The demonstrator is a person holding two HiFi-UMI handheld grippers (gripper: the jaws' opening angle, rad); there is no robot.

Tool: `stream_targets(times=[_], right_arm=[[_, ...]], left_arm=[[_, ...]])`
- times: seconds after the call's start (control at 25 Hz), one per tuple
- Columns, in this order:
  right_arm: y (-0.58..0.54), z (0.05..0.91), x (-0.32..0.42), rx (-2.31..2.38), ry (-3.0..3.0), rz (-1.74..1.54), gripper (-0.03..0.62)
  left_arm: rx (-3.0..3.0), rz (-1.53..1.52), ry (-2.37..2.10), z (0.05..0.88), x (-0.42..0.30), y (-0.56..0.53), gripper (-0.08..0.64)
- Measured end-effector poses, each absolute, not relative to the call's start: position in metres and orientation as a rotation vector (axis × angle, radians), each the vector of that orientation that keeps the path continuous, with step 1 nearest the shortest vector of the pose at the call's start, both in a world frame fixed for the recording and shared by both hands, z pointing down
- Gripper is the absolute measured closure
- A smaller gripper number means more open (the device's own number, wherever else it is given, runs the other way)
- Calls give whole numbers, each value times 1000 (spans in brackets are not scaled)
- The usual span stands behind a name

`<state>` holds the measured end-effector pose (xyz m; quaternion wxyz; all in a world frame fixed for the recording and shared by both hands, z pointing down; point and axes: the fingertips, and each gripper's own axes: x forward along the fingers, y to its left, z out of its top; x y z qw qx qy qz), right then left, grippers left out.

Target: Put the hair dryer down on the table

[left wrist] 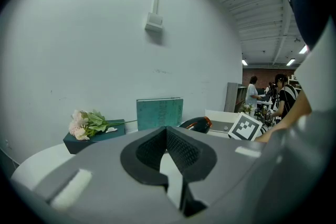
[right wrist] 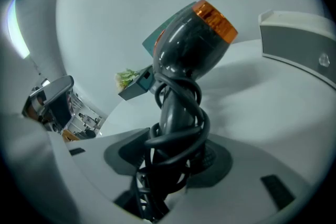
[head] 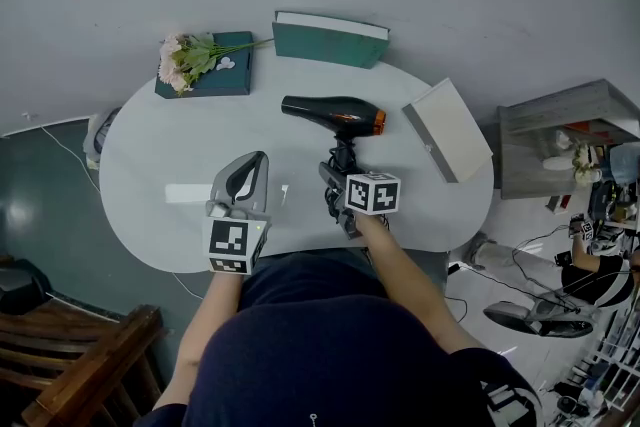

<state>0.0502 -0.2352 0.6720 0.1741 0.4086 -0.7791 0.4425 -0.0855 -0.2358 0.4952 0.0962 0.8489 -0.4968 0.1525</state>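
Back of table [head: 140,145] crowded: flower box [head: 205,65] at 10 o'clock, teal book [head: 330,40] upright at 12, white box [head: 448,128] angled at 2. Hair dryer [head: 335,112] fills the middle, only a narrow gap to the white box. Open tabletop from 7 to 9 o'clock, except one flat white strip [head: 188,193].

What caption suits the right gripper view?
Right hand-held gripper clamps a cord-wrapped hair dryer by its handle over the white table.
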Motion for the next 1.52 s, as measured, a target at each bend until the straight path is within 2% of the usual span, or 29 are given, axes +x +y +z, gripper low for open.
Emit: stream_targets(times=[0.8,1.0,1.08,1.52], right_arm=[[-237,684,57,1266,-1943,1122,337],[-233,685,53,1264,-1921,1055,308],[-232,685,56,1288,-1894,995,257],[-230,627,96,1493,-1933,714,247]], left_arm=[[2519,462,-1457,496,-84,-229,549],[2522,456,-1462,495,-85,-225,549],[2523,452,-1465,494,-87,-224,549],[2550,395,-1457,486,-84,-224,549]])
